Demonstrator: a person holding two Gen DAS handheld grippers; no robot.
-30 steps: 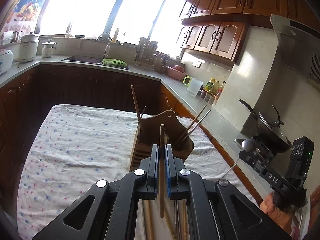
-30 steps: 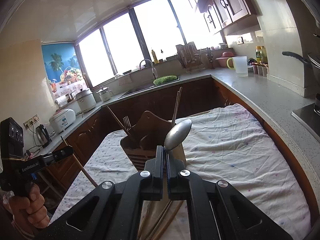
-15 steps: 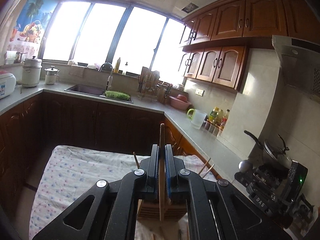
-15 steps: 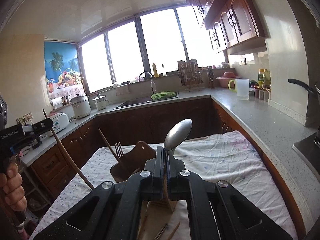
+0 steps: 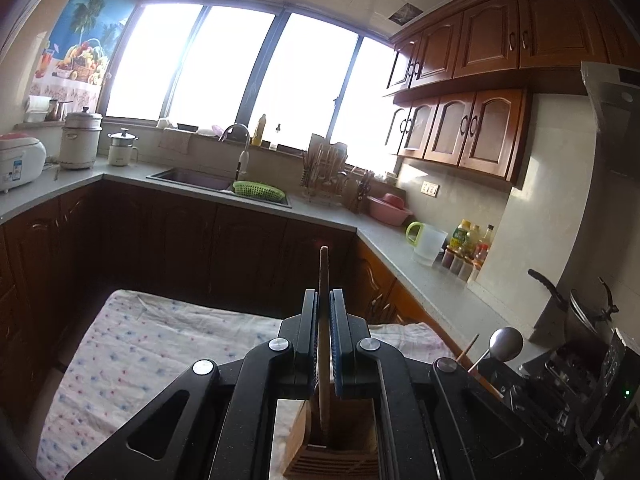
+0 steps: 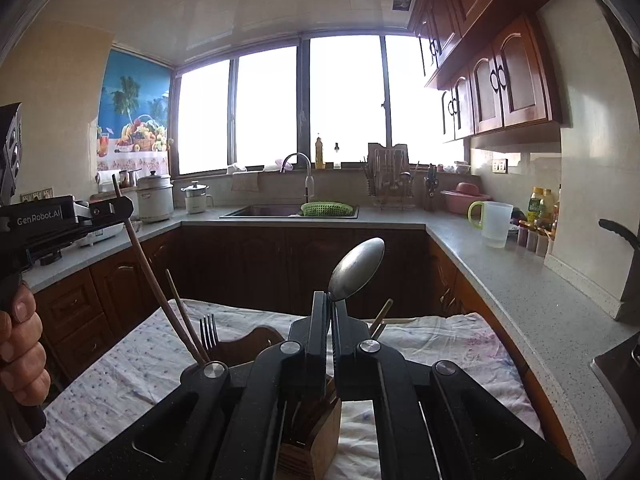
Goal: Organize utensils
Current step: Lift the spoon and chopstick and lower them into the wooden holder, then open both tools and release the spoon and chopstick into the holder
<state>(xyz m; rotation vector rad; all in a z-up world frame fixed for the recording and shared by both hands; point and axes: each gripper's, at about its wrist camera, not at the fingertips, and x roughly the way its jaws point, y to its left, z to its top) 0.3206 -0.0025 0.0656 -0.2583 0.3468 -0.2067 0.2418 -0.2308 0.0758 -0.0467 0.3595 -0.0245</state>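
1. The left gripper [image 5: 324,312] was clamped on a wooden chopstick [image 5: 323,336], which stood nearly upright between the jaws, its top above the fingertips.
2. The chopstick's lower end reached down into the wooden utensil holder [image 5: 332,456] directly below the gripper.
3. The holder stood on the worktop [image 5: 132,360], which was covered with a white cloth dotted in pink and blue.
4. The right gripper [image 6: 329,312] was clamped on the handle of a metal spoon [image 6: 356,268], whose bowl rose above the fingertips and leaned to the right.
5. From the right wrist view, the holder lay beneath and just ahead of that gripper, with a fork [image 6: 209,332] standing tines-up in it and another chopstick leaning beside the fork.
6. The person's left hand [image 6: 20,344] gripped the handle of the left gripper at the left edge of that view.
7. A kitchen counter with a sink [image 6: 276,211] and a green basket [image 6: 326,209] ran behind, under the windows.
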